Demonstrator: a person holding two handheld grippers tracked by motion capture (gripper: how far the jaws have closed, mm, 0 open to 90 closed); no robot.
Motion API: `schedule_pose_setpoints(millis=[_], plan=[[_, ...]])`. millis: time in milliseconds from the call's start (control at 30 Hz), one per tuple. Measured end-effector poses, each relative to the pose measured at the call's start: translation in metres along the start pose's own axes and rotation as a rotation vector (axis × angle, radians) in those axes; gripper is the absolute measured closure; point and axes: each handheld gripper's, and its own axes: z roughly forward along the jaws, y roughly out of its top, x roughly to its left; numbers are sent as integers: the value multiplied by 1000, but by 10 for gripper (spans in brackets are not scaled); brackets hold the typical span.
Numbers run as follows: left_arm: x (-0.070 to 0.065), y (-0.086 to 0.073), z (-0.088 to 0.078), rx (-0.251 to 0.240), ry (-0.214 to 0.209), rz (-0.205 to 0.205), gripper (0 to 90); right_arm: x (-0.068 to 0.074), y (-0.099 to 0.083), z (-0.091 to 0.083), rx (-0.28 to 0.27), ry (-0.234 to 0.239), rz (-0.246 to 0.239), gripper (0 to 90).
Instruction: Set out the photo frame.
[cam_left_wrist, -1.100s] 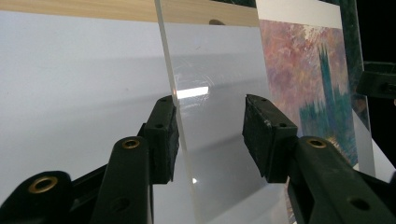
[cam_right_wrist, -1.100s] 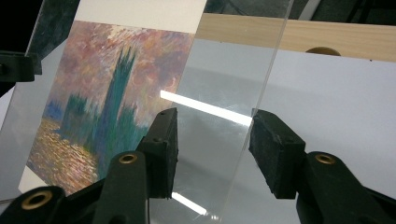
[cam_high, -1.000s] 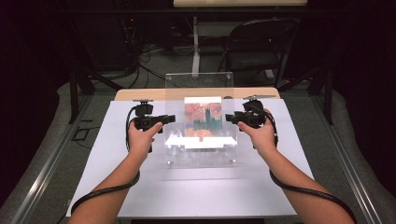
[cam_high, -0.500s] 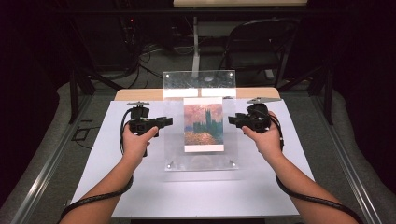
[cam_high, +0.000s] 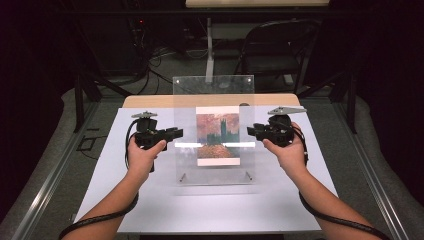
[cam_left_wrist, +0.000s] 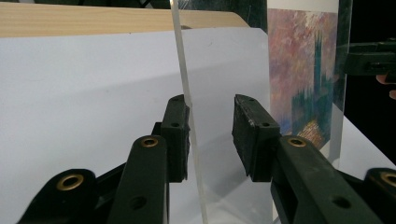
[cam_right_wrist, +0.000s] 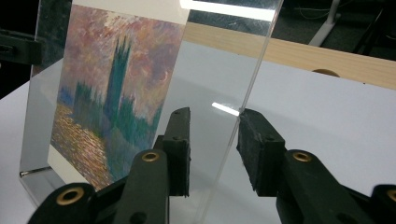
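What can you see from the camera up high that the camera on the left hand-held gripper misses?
High view: both forearms, the right hand-held gripper, a second clear panel behind and a chair. Left gripper view: the clear sheet's thin edge between the jaws of the left hand-held gripper, which have just been closing; it touches one pad, the other stands apart. Both: the painting print, the white table.

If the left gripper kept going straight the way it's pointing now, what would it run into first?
Most likely the clear acrylic panel: its left edge already stands between the left gripper's jaws, which have just been closing, touching one pad. Farther on would come the painted print in the panel, then the right gripper. Depth is hard to judge.
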Motion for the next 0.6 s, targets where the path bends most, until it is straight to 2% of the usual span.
schedule_pose_setpoints(millis=[167,367,600], plan=[[-5,-4,-7,-4,-2,29,680,3,-3,-7,-10,10,-2,677],[-10,-10,-14,-14,-13,31,700,10,-6,-18,-17,12,-15,705],[-20,-19,-25,-24,-5,80,710,17,-13,-30,-30,22,-36,733]])
